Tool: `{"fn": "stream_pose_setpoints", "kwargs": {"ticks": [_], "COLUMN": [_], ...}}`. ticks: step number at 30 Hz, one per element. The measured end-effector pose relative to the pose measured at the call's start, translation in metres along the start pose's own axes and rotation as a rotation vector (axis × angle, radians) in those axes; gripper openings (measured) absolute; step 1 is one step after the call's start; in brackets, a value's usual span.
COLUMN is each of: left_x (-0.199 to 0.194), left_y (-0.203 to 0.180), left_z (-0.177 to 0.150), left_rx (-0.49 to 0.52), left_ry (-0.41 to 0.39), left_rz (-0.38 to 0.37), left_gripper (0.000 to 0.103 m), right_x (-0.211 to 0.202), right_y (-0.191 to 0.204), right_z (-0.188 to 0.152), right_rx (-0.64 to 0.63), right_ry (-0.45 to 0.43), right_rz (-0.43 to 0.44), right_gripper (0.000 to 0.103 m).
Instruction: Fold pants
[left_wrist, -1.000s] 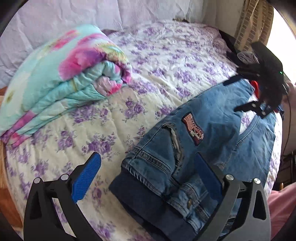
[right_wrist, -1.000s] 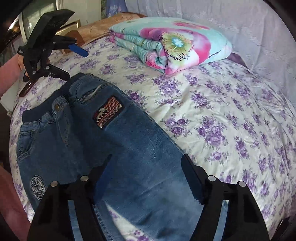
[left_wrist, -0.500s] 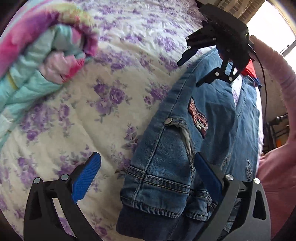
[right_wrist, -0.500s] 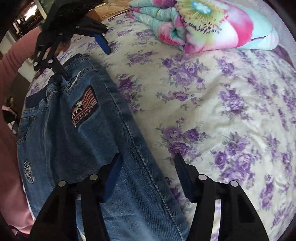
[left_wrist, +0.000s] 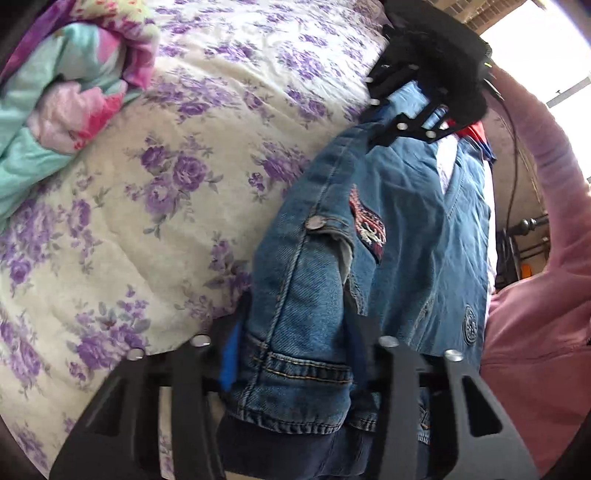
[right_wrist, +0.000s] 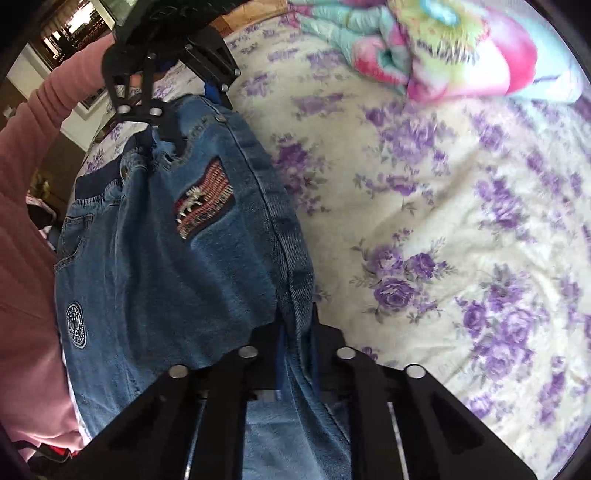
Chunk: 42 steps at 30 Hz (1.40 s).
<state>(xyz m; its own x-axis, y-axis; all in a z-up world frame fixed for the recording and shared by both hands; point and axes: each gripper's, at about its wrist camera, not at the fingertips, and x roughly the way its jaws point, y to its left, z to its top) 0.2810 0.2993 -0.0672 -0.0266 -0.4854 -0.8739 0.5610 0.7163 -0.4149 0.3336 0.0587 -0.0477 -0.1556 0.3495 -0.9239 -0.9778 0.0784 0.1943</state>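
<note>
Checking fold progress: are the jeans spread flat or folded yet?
Spread, not folded: in the right wrist view the jeans lie open on the floral bedsheet, both front pockets and the waistband showing.

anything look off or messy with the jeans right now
Nothing looks damaged or spilled. The jeans lie on the flowered bedspread, with their far edge bunched up where each hand-held gripper pinches it: the left at the waistband, the right further down the leg seam. The folded quilt sits apart from them.

Bedspread (right_wrist: 461, 240): lay bare beside the pants' (right_wrist: 166, 258) far edge, passable. Folded quilt (right_wrist: 461, 48) blocked the far corner. Pink sleeve (right_wrist: 26, 184) closed the pants' near side.
</note>
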Motion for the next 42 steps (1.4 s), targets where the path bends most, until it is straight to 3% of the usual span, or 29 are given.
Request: {"fn": "stream_pose_setpoints", "kwargs": {"ticks": [4, 8, 13, 17, 20, 25, 27, 29, 32, 33, 36, 39, 42], "left_x": [-0.014, -0.040, -0.064, -0.061, -0.038, 0.014, 0.030, 0.041, 0.047, 0.045, 0.027, 0.001, -0.011], "left_y": [-0.026, -0.068, -0.148, -0.195, -0.220, -0.247, -0.255, -0.265, -0.274, -0.276, -0.290, -0.313, -0.329], "left_z": [-0.009, -0.024, -0.063, -0.107, -0.135, -0.176, -0.186, -0.196, -0.205, -0.207, -0.216, -0.216, -0.193], "left_rx": [0.054, 0.111, 0.245, 0.320, 0.346, 0.389, 0.402, 0.398, 0.370, 0.351, 0.286, 0.260, 0.184], "left_ry": [-0.076, -0.160, -0.225, -0.245, -0.248, -0.239, -0.255, -0.295, -0.333, -0.337, -0.370, -0.496, -0.613], "left_rz": [0.093, 0.180, 0.299, 0.370, 0.415, 0.528, 0.595, 0.639, 0.720, 0.721, 0.648, 0.648, 0.586], "left_gripper": [0.032, 0.031, 0.030, 0.030, 0.030, 0.031, 0.040, 0.051, 0.056, 0.065, 0.090, 0.095, 0.098], "right_x": [-0.033, -0.067, -0.094, -0.084, -0.054, 0.009, 0.029, 0.041, 0.045, 0.037, 0.000, -0.045, -0.086], "right_y": [0.035, 0.094, 0.183, 0.254, 0.298, 0.332, 0.333, 0.330, 0.331, 0.331, 0.327, 0.305, 0.267], "right_z": [-0.011, -0.024, -0.046, -0.072, -0.098, -0.136, -0.143, -0.146, -0.146, -0.148, -0.158, -0.181, -0.211], "right_rx": [-0.023, -0.087, -0.181, -0.280, -0.349, -0.375, -0.357, -0.320, -0.250, -0.216, -0.050, 0.191, 0.484], "right_ry": [-0.072, -0.122, -0.183, -0.186, -0.170, -0.139, -0.142, -0.154, -0.197, -0.217, -0.351, -0.502, -0.624], "right_rz": [-0.104, -0.231, -0.366, -0.438, -0.543, -0.645, -0.671, -0.679, -0.698, -0.681, -0.575, -0.508, -0.519], "right_gripper": [0.008, 0.008, 0.007, 0.007, 0.007, 0.007, 0.008, 0.011, 0.013, 0.023, 0.057, 0.058, 0.062]}}
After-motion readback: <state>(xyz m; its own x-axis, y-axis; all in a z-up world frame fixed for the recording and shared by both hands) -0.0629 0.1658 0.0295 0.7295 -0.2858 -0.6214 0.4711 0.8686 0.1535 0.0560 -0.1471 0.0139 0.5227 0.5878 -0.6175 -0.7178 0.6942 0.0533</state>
